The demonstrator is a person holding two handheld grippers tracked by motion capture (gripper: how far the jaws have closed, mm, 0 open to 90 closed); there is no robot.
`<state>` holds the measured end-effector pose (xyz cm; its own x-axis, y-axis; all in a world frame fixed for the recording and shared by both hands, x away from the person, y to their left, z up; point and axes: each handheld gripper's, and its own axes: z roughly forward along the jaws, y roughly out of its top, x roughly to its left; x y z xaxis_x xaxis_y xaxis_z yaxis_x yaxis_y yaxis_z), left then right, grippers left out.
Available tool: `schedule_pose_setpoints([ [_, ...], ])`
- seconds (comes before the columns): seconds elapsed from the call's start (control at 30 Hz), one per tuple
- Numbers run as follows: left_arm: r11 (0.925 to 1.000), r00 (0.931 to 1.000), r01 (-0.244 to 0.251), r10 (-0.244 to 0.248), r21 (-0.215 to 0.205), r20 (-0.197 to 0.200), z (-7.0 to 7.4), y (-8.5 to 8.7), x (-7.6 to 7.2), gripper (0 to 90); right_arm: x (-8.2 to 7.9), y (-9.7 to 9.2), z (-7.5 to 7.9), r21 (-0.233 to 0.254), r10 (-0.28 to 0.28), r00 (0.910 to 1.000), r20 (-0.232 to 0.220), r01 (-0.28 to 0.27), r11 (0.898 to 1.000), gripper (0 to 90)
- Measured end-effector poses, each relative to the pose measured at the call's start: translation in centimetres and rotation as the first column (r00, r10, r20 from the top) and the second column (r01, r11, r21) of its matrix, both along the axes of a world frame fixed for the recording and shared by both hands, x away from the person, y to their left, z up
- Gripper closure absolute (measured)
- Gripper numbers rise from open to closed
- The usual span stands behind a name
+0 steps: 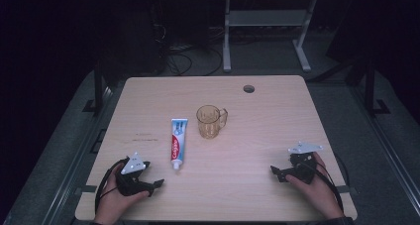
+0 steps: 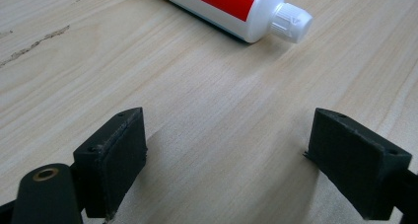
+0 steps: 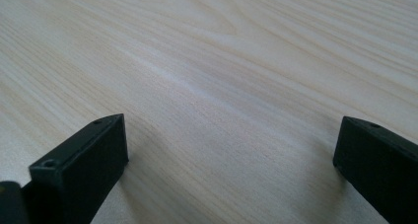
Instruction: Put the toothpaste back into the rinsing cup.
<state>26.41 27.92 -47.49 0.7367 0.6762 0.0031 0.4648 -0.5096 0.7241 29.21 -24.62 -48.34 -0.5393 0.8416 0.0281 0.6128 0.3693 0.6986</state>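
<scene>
My left gripper [image 1: 157, 183] rests on the table [image 1: 257, 195] near its front left corner, my hand wrapped around the body. Its jaws are spread wide with nothing between them; in the left gripper view the two black pads [image 2: 116, 157] stand well apart over bare wood. My right gripper [image 1: 274, 171] lies near the front right corner, pointing in toward the middle of the table, and its jaws too are spread, with only pale wood grain between them in the right gripper view.

The toothpaste tube [image 1: 179, 140] lies flat a little left of the table's centre, its crimped end toward the far edge and its white cap [image 1: 177, 166] toward the front edge, near my left gripper but apart from it. The tube is white with a red panel and blue at the far end; white lettering runs along the red, which looks like Colgate, though it is too small for me to be sure. In the left gripper view the ribbed cap [image 2: 291, 20] sits just ahead of my open jaws.

A clear amber mug [image 1: 210, 121] stands upright just right of the tube, handle toward the right edge. A round cable hole [image 1: 248, 88] sits near the far edge.
</scene>
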Motion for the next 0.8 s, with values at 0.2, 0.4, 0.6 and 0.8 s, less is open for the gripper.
schedule_pose_setpoints([
  [0.2,1.0000,1.0000,-0.004,0.004,0.000,0.000,0.0,0.0,0.0,13.8,0.0,0.0,0.0,0.000,0.000,1.0000,0.000,0.000,1.000,0.0],
  [0.4,0.9997,0.9997,-0.026,0.026,-0.001,-0.002,0.2,0.0,-0.4,20.3,0.1,0.0,0.0,-0.001,0.007,1.0000,0.001,-0.007,1.000,0.0],
  [0.6,0.9996,0.9997,-0.022,0.022,-0.018,-0.011,1.0,-0.1,-0.5,34.0,0.1,0.1,0.0,0.001,0.003,1.0000,0.000,-0.003,1.000,0.0],
  [0.8,0.9989,0.9995,-0.023,0.022,-0.040,-0.022,2.0,0.0,-0.4,48.5,0.1,0.1,0.0,0.003,0.001,1.0000,0.000,-0.001,1.000,0.0],
])
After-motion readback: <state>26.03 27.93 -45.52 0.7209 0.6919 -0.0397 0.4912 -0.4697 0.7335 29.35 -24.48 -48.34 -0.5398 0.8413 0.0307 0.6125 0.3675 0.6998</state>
